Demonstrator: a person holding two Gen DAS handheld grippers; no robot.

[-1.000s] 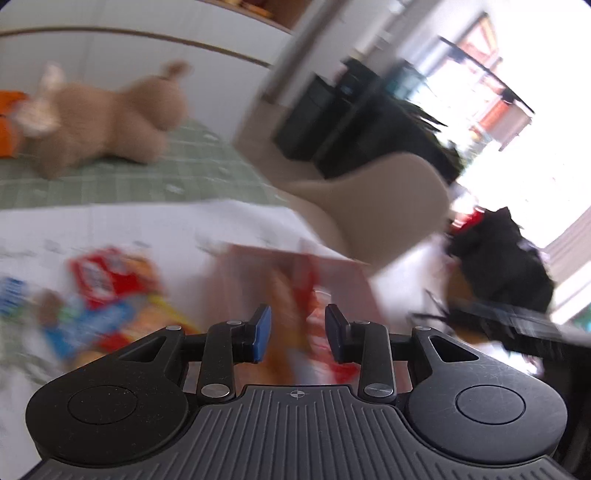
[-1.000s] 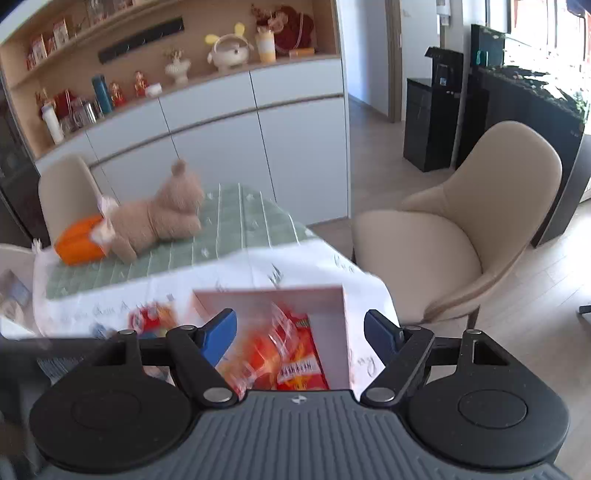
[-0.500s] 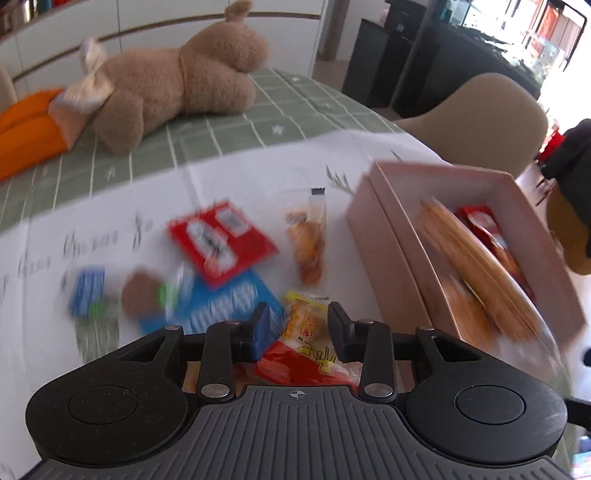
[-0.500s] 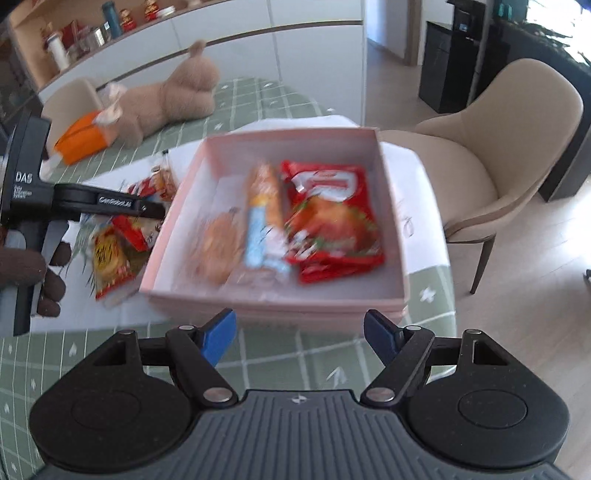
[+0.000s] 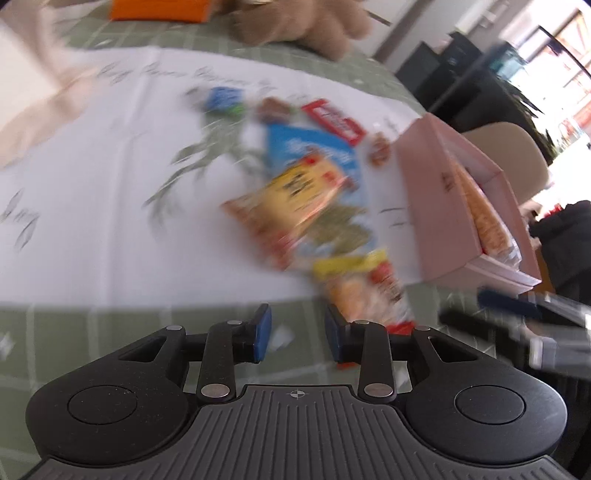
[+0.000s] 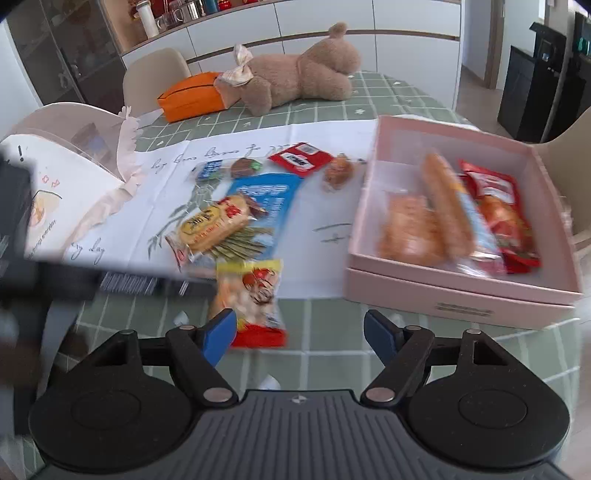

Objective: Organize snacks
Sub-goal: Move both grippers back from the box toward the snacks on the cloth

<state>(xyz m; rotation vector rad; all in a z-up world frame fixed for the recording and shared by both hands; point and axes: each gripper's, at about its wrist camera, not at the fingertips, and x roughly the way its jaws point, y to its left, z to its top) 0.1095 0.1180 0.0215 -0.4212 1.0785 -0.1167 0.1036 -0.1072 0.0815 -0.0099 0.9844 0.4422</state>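
Green-checked desk (image 6: 369, 96): both tools have dropped toward loose snacks; left tool (image 5: 297, 334) narrowed, empty; right tool (image 6: 299, 334) released; pink box (image 6: 461, 291) part-filled.

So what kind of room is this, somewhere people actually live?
Most likely a home dining area: a table under a green checked cloth with a beige chair pulled up, a teddy bear lying on it, and white cabinets topped by shelves of ornaments.
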